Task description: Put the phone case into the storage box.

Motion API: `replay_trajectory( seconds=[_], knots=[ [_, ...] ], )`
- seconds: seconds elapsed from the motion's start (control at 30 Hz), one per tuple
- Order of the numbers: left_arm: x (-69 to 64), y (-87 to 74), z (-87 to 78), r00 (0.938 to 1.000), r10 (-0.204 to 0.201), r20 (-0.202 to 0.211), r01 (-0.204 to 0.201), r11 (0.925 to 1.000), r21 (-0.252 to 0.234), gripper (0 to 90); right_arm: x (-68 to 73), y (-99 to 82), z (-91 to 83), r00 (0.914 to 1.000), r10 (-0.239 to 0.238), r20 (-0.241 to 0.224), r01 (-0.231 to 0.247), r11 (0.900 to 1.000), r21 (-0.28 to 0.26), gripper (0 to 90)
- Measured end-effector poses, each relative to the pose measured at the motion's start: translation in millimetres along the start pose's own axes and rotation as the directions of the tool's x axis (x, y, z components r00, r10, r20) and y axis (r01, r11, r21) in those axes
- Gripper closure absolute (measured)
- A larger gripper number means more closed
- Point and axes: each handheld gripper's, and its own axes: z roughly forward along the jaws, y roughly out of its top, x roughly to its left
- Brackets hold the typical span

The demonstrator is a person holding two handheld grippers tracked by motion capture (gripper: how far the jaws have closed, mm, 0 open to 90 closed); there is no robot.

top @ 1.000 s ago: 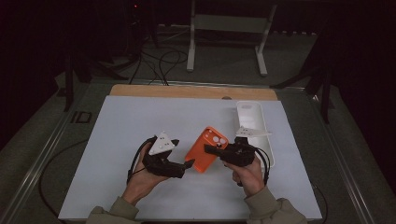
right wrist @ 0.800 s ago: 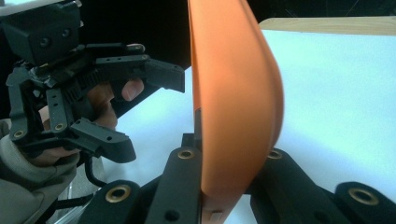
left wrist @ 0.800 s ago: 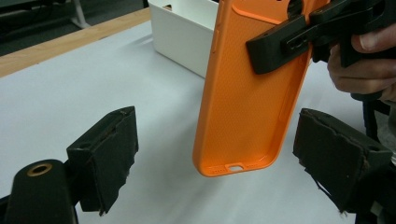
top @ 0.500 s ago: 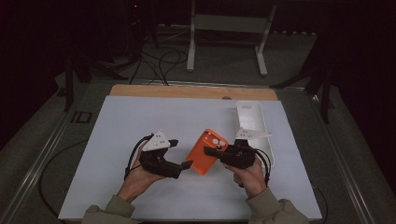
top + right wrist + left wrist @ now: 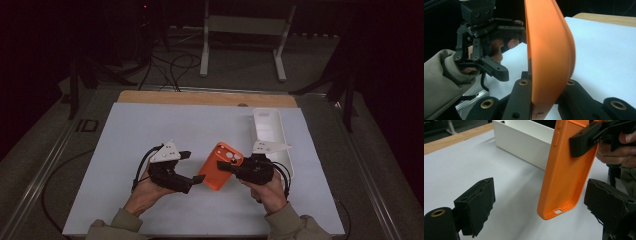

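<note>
A dark room with cables and a metal stand on the floor surrounds a tabletop (image 5: 150,125) covered by a white sheet, with a wooden strip along its far edge. Toward the left, the left hand-held gripper (image 5: 192,167) has just been opening; its jaws stand spread on either side of the lower end of an orange phone case (image 5: 221,166), without pressing it. The case hangs tilted above the sheet, at the middle of the tabletop. The right hand-held gripper (image 5: 225,167) is clamped on the case's upper edge. Farther right, a long white tray (image 5: 269,131) lies on the sheet, just beside the right hand.
</note>
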Motion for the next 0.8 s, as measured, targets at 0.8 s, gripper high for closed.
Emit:
replay_trajectory(
  seconds=[0.8],
  knots=[
    [-5.2, -2.5, 8.4, 0.9943, 0.036, 0.1, -0.037, 0.9993, 0.008, 25.7, 11.3, 2.7, 3.4, 0.9933, -0.062, -0.097, 0.062, 0.9981, -0.004, 85.5]
  ],
)
